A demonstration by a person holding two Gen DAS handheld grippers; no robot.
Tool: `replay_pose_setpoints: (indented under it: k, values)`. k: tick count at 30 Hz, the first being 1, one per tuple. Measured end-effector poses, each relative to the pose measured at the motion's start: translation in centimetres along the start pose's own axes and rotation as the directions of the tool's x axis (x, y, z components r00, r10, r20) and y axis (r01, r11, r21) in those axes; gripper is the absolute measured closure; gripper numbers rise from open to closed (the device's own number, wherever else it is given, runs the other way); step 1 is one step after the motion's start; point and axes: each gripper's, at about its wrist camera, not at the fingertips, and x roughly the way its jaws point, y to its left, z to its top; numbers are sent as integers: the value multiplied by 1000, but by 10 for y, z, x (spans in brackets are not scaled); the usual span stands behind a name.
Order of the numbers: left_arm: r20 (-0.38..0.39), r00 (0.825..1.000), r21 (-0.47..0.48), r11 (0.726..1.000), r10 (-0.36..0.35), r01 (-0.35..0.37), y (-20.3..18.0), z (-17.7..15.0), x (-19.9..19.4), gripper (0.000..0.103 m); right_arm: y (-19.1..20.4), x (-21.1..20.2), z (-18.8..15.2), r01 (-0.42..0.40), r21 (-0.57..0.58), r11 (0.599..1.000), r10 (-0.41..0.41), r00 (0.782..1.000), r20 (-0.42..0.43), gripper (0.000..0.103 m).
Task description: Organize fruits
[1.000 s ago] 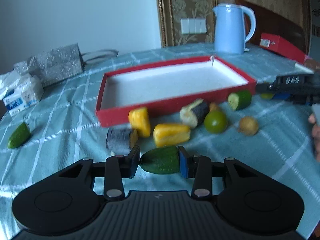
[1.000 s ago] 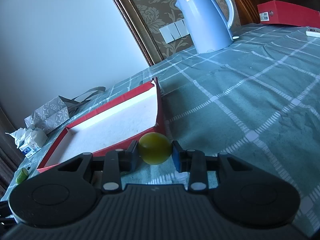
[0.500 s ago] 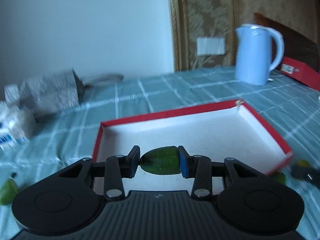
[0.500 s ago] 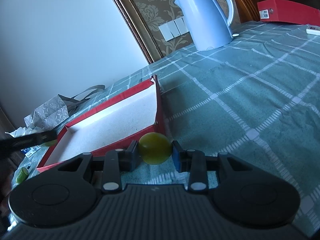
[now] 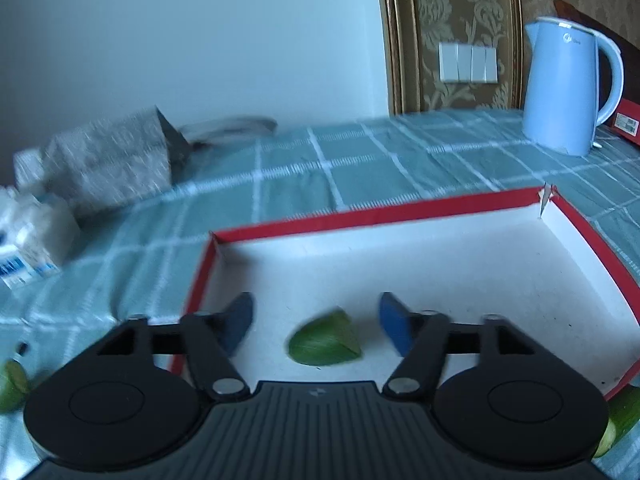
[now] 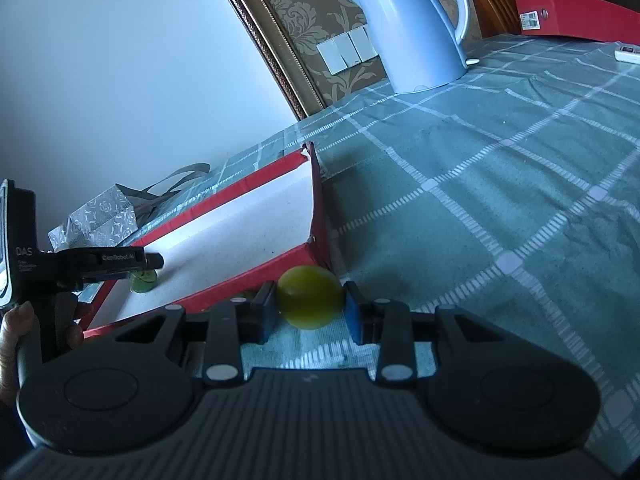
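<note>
Release was the step in hand: the left claw [image 5: 316, 326] had just been opening, its blue pads standing clear on both sides of the green wedge [image 5: 325, 340], which lay on the white floor of the red box [image 5: 360, 216], near the wall at 6 o'clock. To do it well, I judged, the claw should lift straight back and up so neither pad nudged the wedge, which might roll on its curved side. The right claw [image 6: 308, 308] stayed clenched on a yellow-green ball [image 6: 310, 296], low over the desk [image 6: 500, 184] just outside the box's near corner; that fruit looked next for the box.

Left view alone showed the gap between pads and wedge, plus two more green pieces lying outside the box, one at 8 o'clock [image 5: 12, 386] and one at 4 o'clock [image 5: 620, 416]. Right view alone showed the ball, the person's hand [image 6: 16, 340] on the left handle at 9 o'clock, and the wedge [image 6: 143, 279] seen small beneath the left claw's finger. Both showed the kettle [image 6: 416, 24] at 1 o'clock.
</note>
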Motion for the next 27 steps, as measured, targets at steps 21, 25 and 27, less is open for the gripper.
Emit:
replay_pose_setpoints:
  k: [21,25,27]
  values:
    - [69,992,-148,982,-109,118,46,-124,-130,21,1,-3,0,13,-9,1000,-13,1000,16,70]
    - [32,993,-133,984,-111,114,43,-128,-124,21,2,-4,-1,24,-8,1000,-24,999,23,70]
    - [20,994,-125,986,-110,112,41,-129,-121,21,2,-3,0,31,-7,999,-31,999,19,70]
